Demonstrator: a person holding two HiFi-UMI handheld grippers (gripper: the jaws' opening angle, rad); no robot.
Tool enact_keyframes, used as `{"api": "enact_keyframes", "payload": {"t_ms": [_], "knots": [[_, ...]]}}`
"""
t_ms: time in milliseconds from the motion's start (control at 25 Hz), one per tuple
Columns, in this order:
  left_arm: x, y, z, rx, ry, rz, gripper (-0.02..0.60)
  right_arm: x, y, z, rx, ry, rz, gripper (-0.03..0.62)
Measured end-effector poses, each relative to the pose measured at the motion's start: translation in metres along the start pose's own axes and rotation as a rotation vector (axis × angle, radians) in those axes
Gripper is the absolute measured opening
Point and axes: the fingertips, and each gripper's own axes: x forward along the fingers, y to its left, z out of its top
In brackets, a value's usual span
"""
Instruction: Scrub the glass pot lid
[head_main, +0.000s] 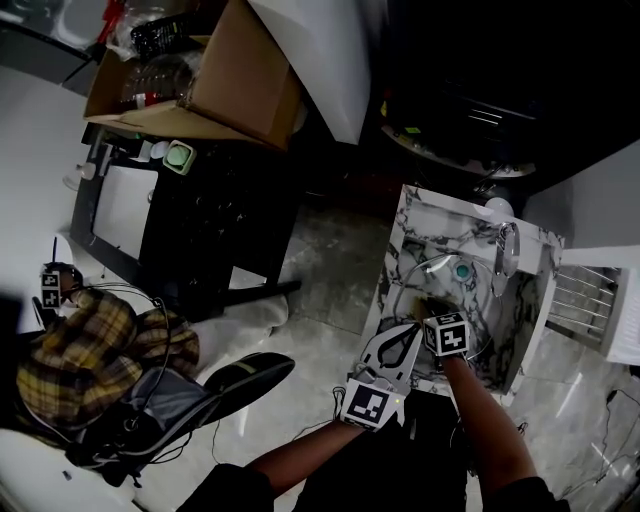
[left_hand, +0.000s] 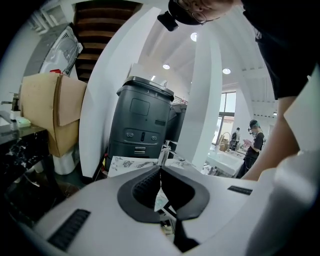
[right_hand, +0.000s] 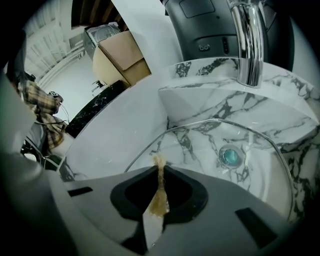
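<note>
Pale grey marbled floor (head_main: 330, 262) runs between a black cabinet (head_main: 190, 225) at the left and a marbled sink unit (head_main: 410, 215) at the right. An open cardboard box (head_main: 230, 85) sits on the cabinet's top. A white wire rack (head_main: 585, 295) stands just beside the sink unit's right edge. A broad curved white pillar (left_hand: 202, 105) rises behind a dark grey bin-like machine (left_hand: 141, 120). Round recessed ceiling lights (left_hand: 166, 66) glow overhead, and a tall window (left_hand: 228, 112) gives daylight farther back.
</note>
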Motion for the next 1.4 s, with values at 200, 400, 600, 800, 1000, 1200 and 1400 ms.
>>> {"api": "enact_keyframes", "payload": {"t_ms": [200, 400, 600, 800, 1000, 1200, 1400], "knots": [[-0.001, 0.014, -0.007, -0.053, 0.025, 0.065, 0.014, 0.005, -0.004, 0.013, 0.003, -0.025, 0.019, 0.052], [0.001, 0.026, -0.013, -0.022, 0.054, 0.080, 0.014, 0.008, -0.014, 0.026, -0.027, -0.041, 0.006, 0.052], [0.000, 0.037, -0.008, 0.023, 0.082, 0.087, 0.014, 0.009, -0.024, 0.036, -0.045, -0.065, -0.025, 0.052], [0.001, 0.038, -0.009, 0.003, 0.067, 0.087, 0.014, 0.008, -0.032, 0.039, -0.035, -0.066, -0.044, 0.052], [0.006, 0.029, -0.017, -0.026, 0.054, 0.074, 0.014, 0.005, -0.047, 0.040, -0.042, -0.080, -0.071, 0.052], [0.009, 0.010, -0.007, 0.089, 0.015, 0.025, 0.014, 0.002, -0.056, 0.040, -0.094, -0.086, -0.104, 0.052], [0.008, -0.003, -0.010, 0.074, 0.026, 0.000, 0.014, -0.004, -0.068, 0.040, -0.087, -0.098, -0.148, 0.052]]}}
